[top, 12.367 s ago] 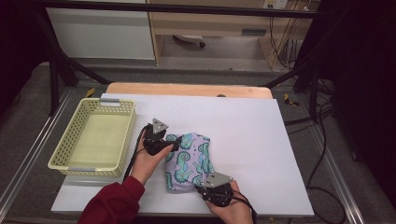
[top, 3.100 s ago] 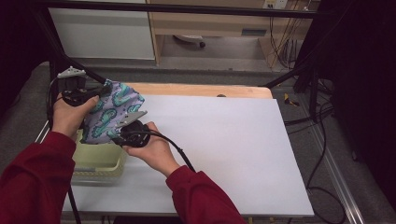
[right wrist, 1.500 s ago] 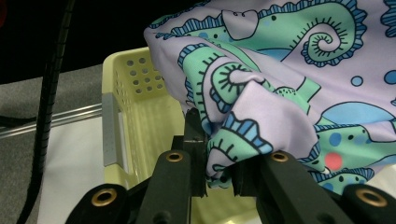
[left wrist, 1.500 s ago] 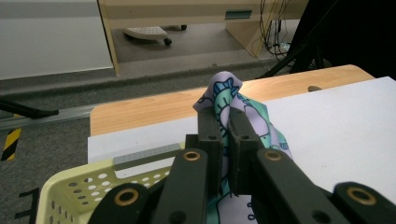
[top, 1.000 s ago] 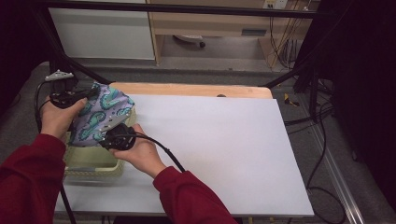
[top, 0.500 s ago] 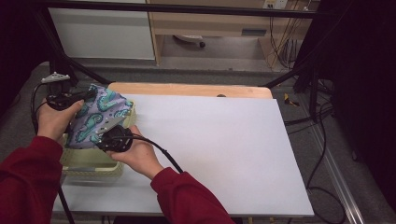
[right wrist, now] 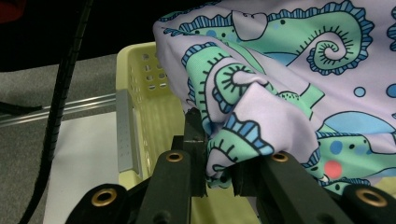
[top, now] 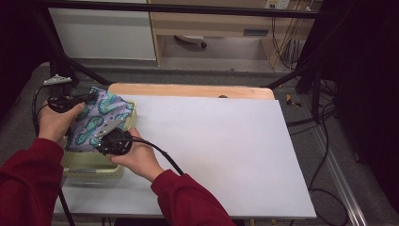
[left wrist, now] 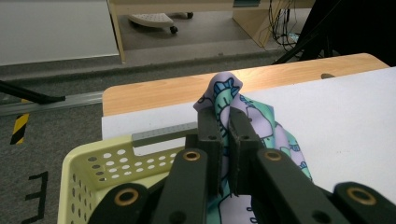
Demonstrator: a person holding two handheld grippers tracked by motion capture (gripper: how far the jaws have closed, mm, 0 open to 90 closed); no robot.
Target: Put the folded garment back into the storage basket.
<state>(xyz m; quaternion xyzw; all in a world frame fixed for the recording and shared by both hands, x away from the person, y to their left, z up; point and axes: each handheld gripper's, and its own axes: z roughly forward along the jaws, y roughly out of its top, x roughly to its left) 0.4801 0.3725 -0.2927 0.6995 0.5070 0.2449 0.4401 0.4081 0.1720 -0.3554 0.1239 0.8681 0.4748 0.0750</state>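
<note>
A folded lilac cloth [top: 99, 121] printed with teal octopus shapes hangs over the pale yellow basket [top: 94, 168] at the table's left edge. My left gripper [top: 83, 99] is shut on the cloth's far top corner. In the left gripper view the cloth [left wrist: 233, 100] bunches up between the black jaws of that gripper [left wrist: 224, 125]. My right gripper [top: 107, 136] is shut on the cloth's near edge. The right gripper view shows the cloth [right wrist: 280, 84] draped over this gripper [right wrist: 215, 140], with the basket [right wrist: 140, 74] below it.
The white tabletop [top: 221, 141] stretches to the right of the basket. A wooden strip [top: 188, 90] runs along its far edge. Black cables [top: 155, 150] trail from both grippers. A grey floor rail [left wrist: 51, 102] lies beyond the basket.
Both hands have carried the cloth a little lower and leftward over the basket. Long before, the cloth lay folded on the table's middle.
</note>
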